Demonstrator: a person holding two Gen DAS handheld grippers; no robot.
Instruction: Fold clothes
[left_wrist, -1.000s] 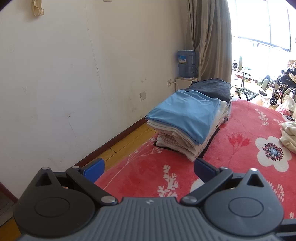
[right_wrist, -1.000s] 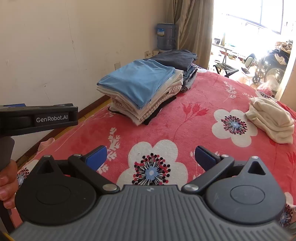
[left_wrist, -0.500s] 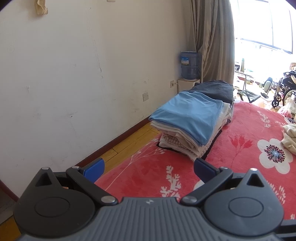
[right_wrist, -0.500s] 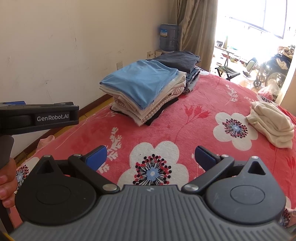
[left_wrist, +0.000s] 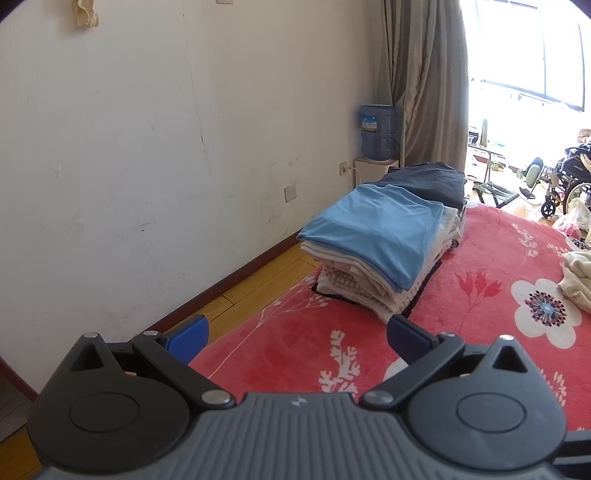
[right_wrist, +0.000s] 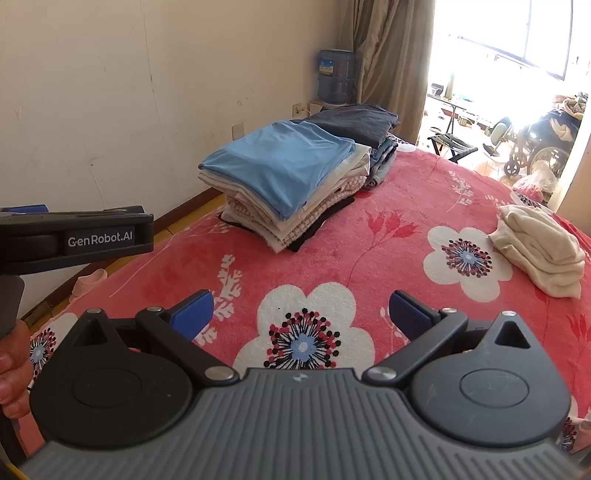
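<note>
Red floral blanket covers the bed by a cream wall. Left gripper and right gripper both hover empty, jaws spread wide. Folded stack, blue shirt on top, sits at 12 o'clock; loose cream garment lies at 2 o'clock, well apart. Likely next: fetch cream garment, pinch one layer at an edge, spread flat before folding.

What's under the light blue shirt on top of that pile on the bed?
Under the light blue shirt lie folded cream and white garments, with a black one at the bottom. Only their edges show, so what each is stays hidden.
</note>
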